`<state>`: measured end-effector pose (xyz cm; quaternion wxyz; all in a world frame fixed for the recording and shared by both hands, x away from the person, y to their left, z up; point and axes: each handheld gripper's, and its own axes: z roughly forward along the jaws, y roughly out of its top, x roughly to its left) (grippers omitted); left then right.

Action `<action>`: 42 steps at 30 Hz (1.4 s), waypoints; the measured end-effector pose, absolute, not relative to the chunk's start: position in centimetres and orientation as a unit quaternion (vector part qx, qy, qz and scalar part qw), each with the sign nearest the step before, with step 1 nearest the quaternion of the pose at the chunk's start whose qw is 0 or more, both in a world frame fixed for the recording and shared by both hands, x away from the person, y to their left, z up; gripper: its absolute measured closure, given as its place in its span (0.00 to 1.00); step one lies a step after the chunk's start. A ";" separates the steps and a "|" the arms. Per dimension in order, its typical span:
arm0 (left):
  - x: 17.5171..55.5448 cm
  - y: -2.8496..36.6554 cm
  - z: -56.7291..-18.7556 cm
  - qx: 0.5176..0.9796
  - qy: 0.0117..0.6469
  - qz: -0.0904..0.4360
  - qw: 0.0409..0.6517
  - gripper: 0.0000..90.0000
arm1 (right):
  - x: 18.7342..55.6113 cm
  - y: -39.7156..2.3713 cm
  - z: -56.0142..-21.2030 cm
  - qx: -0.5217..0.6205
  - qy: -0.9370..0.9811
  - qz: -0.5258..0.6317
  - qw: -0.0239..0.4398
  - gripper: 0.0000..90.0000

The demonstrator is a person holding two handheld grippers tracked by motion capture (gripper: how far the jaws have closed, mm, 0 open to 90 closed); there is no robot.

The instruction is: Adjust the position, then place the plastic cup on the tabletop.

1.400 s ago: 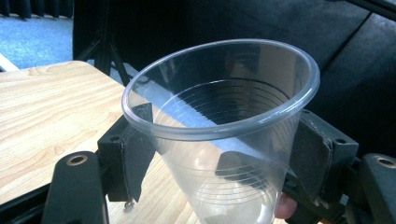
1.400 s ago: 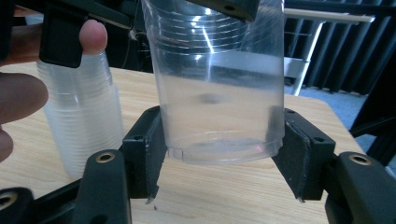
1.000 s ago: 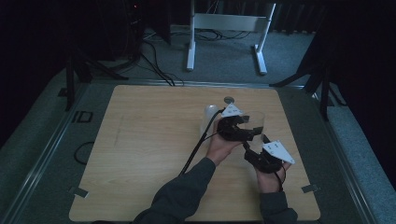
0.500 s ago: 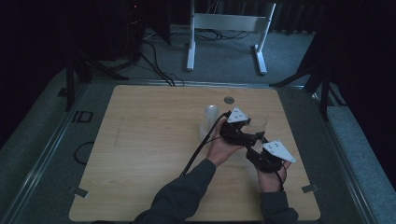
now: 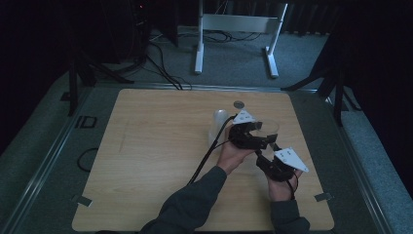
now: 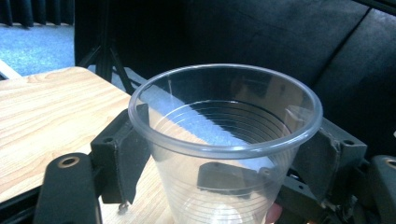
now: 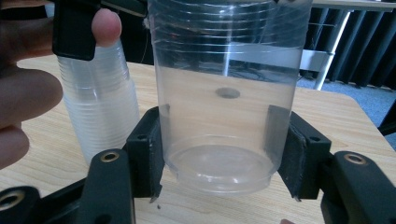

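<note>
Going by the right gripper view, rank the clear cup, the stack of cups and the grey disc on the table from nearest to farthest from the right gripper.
1. Clear cup: between the jaws of the right gripper, gripped near its base.
2. Stack of cups: standing on the table just left of it.
3. Grey disc: farther back on the table, seen through the cup.

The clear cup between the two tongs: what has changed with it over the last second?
The right tongs have just closed on the clear cup near its base and now grip it. The left tongs have just been opening, their jaws either side of the cup below its rim, apparently letting go. Both hands, the stack of cups and the table stayed put.
</note>
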<state>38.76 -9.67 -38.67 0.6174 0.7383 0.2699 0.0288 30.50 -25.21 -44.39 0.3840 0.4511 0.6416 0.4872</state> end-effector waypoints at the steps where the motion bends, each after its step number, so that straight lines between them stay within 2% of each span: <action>1: 38.7 -9.7 -38.7 0.739 0.270 0.030 0.617 0.28 | 30.5 -25.2 -44.4 0.451 0.642 0.488 0.383 0.46; 13: 38.6 -9.7 -38.6 0.740 0.268 0.038 0.615 0.30 | 30.6 -25.3 -44.5 0.450 0.644 0.488 0.379 0.45; 21: 38.6 -9.5 -38.5 0.742 0.267 0.057 0.613 0.31 | 30.6 -25.3 -44.4 0.447 0.649 0.489 0.374 0.34; 36: 38.0 -9.3 -38.7 0.745 0.269 0.132 0.596 0.31 | 30.4 -25.5 -44.3 0.446 0.647 0.492 0.375 0.29; 42: 37.9 -9.1 -38.7 0.743 0.272 0.141 0.595 0.31 | 30.2 -25.8 -44.3 0.447 0.645 0.494 0.375 0.28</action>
